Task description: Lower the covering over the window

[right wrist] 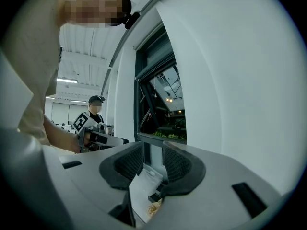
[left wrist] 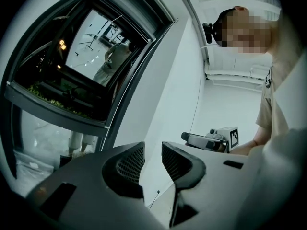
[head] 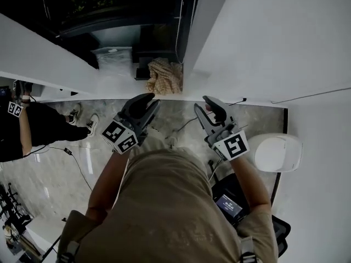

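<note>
the left gripper and right gripper are held side by side, each partly open with nothing between the jaws. beyond them, far left, the window is seen bare; the covering itself is not shown, only a thin cord hung by the frame. that cord is judged easily missed or let slip by the pads, and if jerked, the covering could be dropped unevenly or jammed.
</note>
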A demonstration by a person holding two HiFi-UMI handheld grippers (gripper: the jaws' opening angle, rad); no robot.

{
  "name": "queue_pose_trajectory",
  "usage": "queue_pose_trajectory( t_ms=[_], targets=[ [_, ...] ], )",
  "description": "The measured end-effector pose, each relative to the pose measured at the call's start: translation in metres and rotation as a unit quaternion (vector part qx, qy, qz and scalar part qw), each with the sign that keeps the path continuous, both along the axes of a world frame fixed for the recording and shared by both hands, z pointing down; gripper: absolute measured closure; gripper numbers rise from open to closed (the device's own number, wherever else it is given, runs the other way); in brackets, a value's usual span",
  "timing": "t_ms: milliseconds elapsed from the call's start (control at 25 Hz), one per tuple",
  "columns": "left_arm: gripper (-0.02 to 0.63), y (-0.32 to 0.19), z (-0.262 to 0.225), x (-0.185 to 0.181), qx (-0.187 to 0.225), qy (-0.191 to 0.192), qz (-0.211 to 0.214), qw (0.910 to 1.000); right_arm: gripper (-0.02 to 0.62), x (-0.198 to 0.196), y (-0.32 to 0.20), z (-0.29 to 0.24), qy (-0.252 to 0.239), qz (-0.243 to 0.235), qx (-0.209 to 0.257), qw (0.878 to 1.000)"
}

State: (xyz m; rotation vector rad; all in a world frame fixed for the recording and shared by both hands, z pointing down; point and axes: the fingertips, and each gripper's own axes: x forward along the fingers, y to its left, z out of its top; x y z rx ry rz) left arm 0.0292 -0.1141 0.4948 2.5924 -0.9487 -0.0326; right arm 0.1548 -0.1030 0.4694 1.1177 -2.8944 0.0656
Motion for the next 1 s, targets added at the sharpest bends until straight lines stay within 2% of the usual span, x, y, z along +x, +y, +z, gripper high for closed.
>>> queue_pose_trajectory(
  t_ms=[200,520,1000],
  targets=[
    [0.502,0.004,0.011,-0.004,-0.01,-0.005,-0.011,0.9999,0.477,0.002,0.001,0.008,-0.008,0.004,-0.012,1.0],
    [0.501,-0.001,0.021,-0.021,-0.014,-0.005,-0.003,0.9999,0.477,-0.012,-0.005,0.007,-0.004,0.022,-0.011,1.0],
    [0.502,-0.012,0.008,-0.113,0.001,-0.004,-0.004,1.0,0.477,-0.104,-0.016,-0.001,-0.015,0.03,-0.024,0.999]
  ],
)
